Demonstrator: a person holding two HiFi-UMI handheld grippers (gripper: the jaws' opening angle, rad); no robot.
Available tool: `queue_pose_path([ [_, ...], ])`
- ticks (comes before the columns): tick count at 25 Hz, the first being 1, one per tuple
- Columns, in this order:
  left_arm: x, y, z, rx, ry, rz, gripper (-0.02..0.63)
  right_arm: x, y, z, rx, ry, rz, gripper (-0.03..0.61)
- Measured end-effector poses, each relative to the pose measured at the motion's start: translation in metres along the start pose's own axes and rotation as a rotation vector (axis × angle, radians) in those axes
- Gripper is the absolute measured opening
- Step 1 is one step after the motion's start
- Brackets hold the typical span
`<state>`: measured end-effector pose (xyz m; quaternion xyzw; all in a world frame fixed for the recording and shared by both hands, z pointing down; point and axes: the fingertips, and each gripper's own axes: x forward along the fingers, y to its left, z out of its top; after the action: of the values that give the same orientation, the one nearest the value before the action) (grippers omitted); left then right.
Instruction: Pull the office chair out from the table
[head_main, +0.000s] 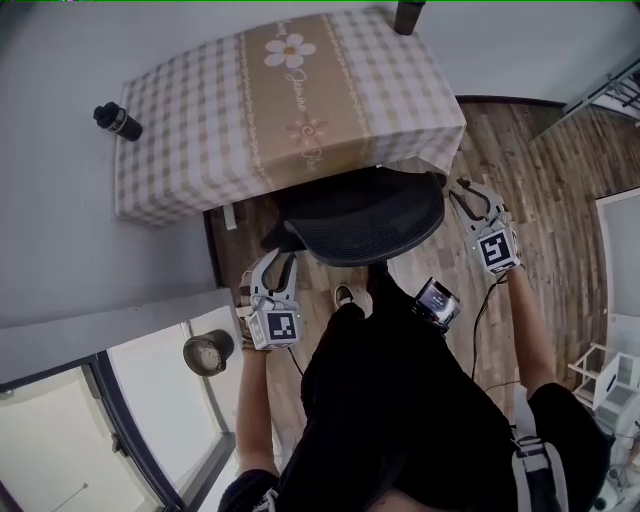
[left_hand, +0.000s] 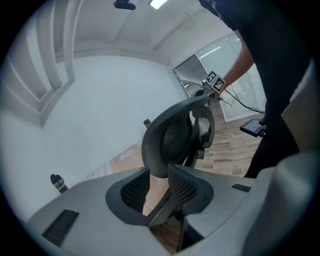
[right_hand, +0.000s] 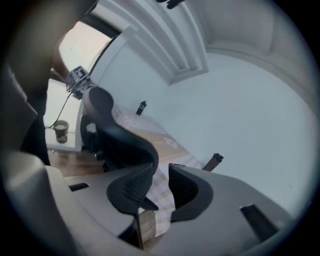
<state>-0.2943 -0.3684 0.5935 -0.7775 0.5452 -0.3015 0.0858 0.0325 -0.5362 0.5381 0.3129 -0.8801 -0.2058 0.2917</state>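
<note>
Head view, from left to right: a dark bottle (head_main: 117, 120) lies beside the left edge of a table (head_main: 190, 130) covered in a checked cloth with a tan flowered strip. Below it, a round cup (head_main: 208, 352) sits on a white ledge. The left gripper (head_main: 273, 268) reaches up to the left edge of the black mesh chair (head_main: 360, 215). Left gripper view shows its jaws spread, with the lower edge of the chair back at the gap between them. The chair is tucked against the table's near side, on a wooden floor (head_main: 500, 150). The right gripper (head_main: 470, 195) is just beside the chair's right edge. Right gripper view shows its jaws spread too, with only tablecloth showing in the gap.
</note>
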Motion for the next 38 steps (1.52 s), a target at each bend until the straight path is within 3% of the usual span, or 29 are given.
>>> queue_pose_path([
  [6, 0.015, -0.025, -0.014, 0.085, 0.052, -0.119, 0.132, 0.030, 0.054, -0.052, -0.273, 0.157, 0.325, 0.148],
  [10, 0.028, -0.039, -0.022, 0.169, 0.088, -0.176, 0.167, 0.046, 0.073, -0.075, -0.443, 0.215, 0.429, 0.152],
  [14, 0.037, -0.048, -0.029, 0.223, 0.114, -0.203, 0.167, 0.065, 0.083, -0.078, -0.487, 0.216, 0.466, 0.152],
  [19, 0.047, -0.052, -0.036, 0.186, 0.136, -0.241, 0.167, 0.075, 0.093, -0.083, -0.518, 0.237, 0.528, 0.152],
  [38, 0.065, -0.063, -0.046, 0.285, 0.179, -0.297, 0.153, 0.076, 0.099, -0.087, -0.567, 0.308, 0.557, 0.133],
])
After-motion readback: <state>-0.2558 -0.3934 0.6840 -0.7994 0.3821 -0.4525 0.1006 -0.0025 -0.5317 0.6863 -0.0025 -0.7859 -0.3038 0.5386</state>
